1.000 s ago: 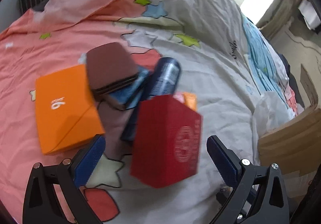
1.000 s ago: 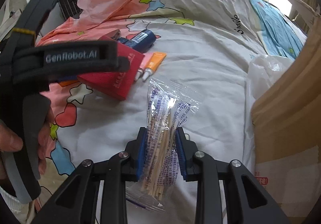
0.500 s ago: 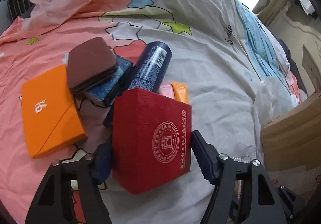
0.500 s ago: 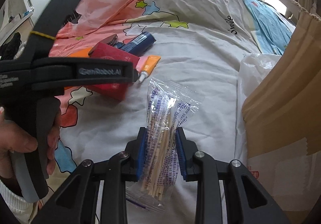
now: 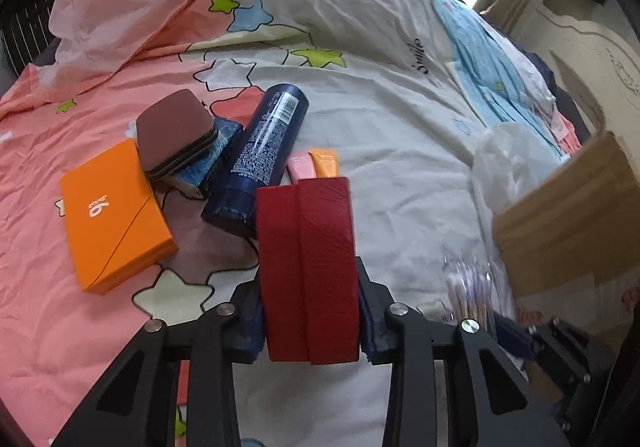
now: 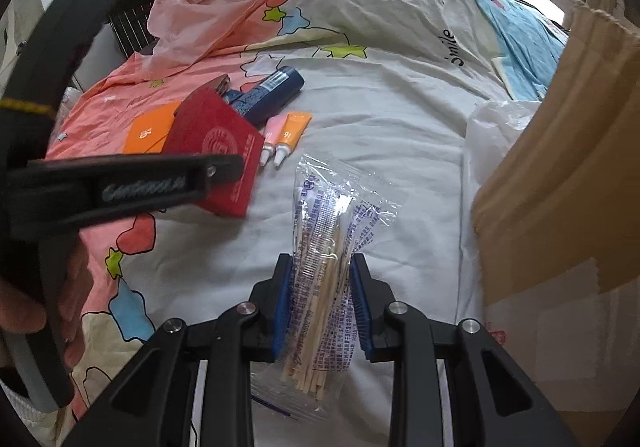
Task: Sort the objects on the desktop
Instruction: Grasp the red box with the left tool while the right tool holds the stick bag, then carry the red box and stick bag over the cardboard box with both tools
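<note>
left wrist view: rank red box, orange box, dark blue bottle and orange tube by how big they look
1. red box, though held close to the lens, which inflates it
2. orange box
3. dark blue bottle, close to the orange box, so unsure
4. orange tube, mostly hidden

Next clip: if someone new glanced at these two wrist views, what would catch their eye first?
The red box dominates the left wrist view, clamped edge-on in the left gripper just above the star-print bedsheet. In the right wrist view, the right gripper pinches a clear packet of cotton swabs. Behind the box lie an orange box and a dark blue bottle, and a cardboard box stands at the right.
</note>
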{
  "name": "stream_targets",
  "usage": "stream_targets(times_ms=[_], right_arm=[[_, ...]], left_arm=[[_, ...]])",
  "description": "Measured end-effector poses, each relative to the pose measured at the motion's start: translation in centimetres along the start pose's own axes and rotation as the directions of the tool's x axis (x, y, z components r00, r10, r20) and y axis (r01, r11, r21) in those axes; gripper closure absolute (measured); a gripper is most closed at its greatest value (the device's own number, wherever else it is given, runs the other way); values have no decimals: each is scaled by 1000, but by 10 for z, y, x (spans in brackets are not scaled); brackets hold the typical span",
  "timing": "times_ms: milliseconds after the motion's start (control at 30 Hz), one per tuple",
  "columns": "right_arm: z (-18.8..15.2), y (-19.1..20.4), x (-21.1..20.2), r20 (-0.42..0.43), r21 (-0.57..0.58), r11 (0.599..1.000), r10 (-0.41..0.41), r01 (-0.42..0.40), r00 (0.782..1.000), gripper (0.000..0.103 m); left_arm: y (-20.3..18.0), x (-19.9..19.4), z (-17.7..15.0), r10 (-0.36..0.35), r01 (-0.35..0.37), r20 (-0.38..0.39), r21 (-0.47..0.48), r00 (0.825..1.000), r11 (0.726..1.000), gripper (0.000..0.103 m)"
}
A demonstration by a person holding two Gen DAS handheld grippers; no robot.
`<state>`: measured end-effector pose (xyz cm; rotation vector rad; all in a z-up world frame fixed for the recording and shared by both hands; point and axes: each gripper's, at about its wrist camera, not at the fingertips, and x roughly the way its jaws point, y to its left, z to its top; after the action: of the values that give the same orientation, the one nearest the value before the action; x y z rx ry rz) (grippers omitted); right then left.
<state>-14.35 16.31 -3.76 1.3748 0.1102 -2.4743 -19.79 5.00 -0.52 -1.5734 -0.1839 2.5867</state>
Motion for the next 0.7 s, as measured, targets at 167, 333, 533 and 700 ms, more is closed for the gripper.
stream_targets(times_ms=[167, 333, 533, 700], right_arm=[[-4, 1, -7, 9, 6, 1000, 6, -6, 1000, 76], [-8, 3, -14, 15, 1, 1000, -4, 4, 1000, 76], [-10, 4, -27, 34, 5, 1000, -9, 9, 999, 76], [-11, 9, -47, 70, 7, 1000, -16, 15, 997, 76]], left_arm=[[-7, -12, -3, 29, -30, 28, 27, 999, 999, 68], [-16, -19, -10, 41, -43, 39, 60, 998, 997, 68], [-27, -37, -23, 26, -31, 52, 89, 998, 996, 68], [-32, -62, -32, 36, -45, 83, 106, 996, 993, 68]])
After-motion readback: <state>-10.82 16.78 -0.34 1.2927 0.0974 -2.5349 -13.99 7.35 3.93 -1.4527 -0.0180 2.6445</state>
